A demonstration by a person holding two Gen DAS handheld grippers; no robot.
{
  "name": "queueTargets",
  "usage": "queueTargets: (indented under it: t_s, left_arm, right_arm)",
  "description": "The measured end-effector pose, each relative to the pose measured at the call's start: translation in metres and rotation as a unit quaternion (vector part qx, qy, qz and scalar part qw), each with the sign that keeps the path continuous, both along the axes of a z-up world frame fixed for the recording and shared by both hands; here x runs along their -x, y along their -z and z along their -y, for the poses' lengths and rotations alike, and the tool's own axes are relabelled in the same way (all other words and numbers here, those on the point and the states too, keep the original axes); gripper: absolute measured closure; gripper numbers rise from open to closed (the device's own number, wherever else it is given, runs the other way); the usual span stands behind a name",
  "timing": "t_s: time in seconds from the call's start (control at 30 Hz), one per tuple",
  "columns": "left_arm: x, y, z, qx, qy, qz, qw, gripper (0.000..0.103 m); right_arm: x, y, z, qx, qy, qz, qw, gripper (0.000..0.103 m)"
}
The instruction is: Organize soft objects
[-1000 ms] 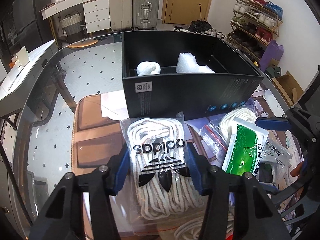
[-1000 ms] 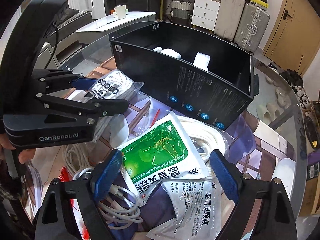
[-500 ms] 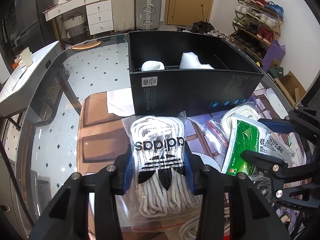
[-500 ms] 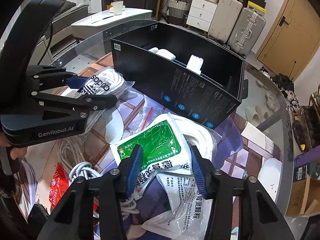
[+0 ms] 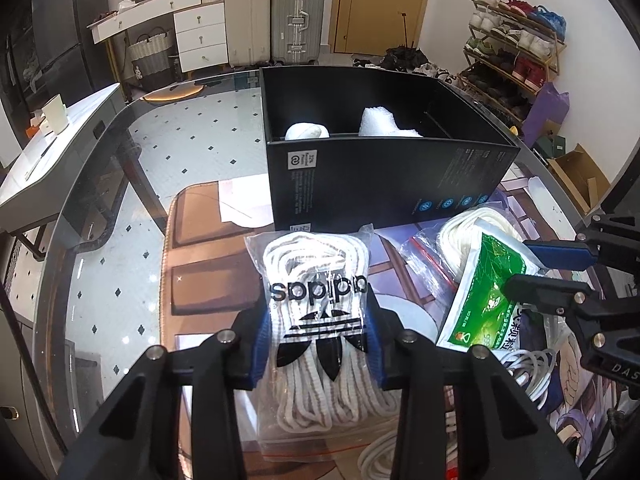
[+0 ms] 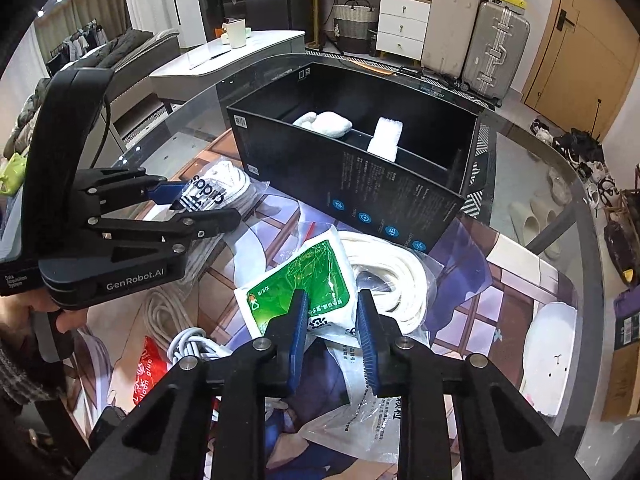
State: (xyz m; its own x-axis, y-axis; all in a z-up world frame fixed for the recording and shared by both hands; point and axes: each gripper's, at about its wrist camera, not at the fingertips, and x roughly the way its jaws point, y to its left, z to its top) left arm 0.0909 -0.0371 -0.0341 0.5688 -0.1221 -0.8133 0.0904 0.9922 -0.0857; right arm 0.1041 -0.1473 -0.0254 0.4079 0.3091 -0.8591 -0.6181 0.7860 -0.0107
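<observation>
Left tool (image 5: 318, 344): jaws have just been closing and are clamped on the clear adidas bag of white rope (image 5: 320, 320), blue pads pressing both sides of the bag at the logo. The bag lies on the glass counter (image 5: 120, 208), just in front of the black divided box (image 5: 384, 184).

Right tool (image 6: 332, 336): jaws have just closed and are clamped on the lower edge of the green-and-white sachet (image 6: 304, 284). The sachet rests on a bagged coil of white rope (image 6: 392, 280), near the front wall of the box.

Box contents: a white rolled item (image 6: 326, 122) in the rear compartment at the left end, and a white foam-like piece (image 6: 386, 138) leaning on the divider.

Also on the counter: a white cable (image 6: 192, 344), a red packet (image 6: 150, 372), and a second white printed sachet (image 6: 360, 412) beneath the right tool.
</observation>
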Motion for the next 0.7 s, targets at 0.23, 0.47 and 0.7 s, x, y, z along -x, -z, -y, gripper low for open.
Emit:
queueTargets:
  t_s: [0.23, 0.47, 0.7]
  left_arm:
    - [0.004, -0.01, -0.002, 0.003, 0.002, 0.013, 0.9999, 0.066]
    - [0.006, -0.021, 0.0, -0.005, 0.009, 0.025, 0.9996, 0.066]
    - [0.009, -0.027, 0.004, -0.013, 0.012, 0.03, 0.9994, 0.067]
  right_arm:
    - [-0.006, -0.014, 0.015, -0.037, 0.016, -0.005, 0.999, 0.081]
    - [-0.006, -0.028, 0.027, -0.054, 0.032, 0.002, 0.998, 0.081]
    - [-0.008, -0.041, 0.037, -0.069, 0.039, 0.01, 0.997, 0.081]
